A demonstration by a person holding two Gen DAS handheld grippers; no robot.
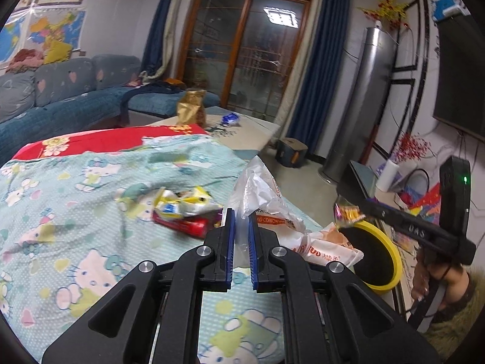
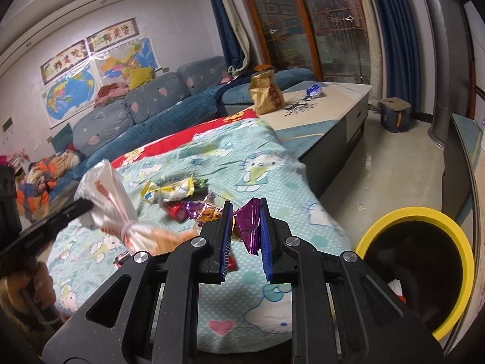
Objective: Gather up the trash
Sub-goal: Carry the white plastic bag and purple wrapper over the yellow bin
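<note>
My left gripper point(image 1: 241, 215) is shut on a crumpled clear and white plastic bag point(image 1: 266, 203) with orange print, held above the bed; the same bag point(image 2: 106, 203) hangs at the left of the right wrist view. My right gripper point(image 2: 246, 209) is shut on a purple foil wrapper point(image 2: 248, 227). In the left wrist view that wrapper point(image 1: 348, 214) sits at the tip of the right gripper point(image 1: 353, 217), just above the yellow-rimmed black bin point(image 1: 394, 261). The bin point(image 2: 466, 257) stands beside the bed at the right. A yellow and white wrapper point(image 1: 185, 201), a red packet point(image 1: 188, 226) and more foil wrappers point(image 2: 206, 210) lie on the sheet.
The bed has a light blue cartoon-cat sheet point(image 1: 75, 212) and a red cover point(image 1: 100, 142). Beyond it stands a low table point(image 2: 330, 97) with a gold bag point(image 2: 266, 92) and a blue wrapper point(image 2: 313, 90). A sofa point(image 1: 60, 100) runs along the left wall. Tiled floor point(image 2: 394, 166) lies right of the bed.
</note>
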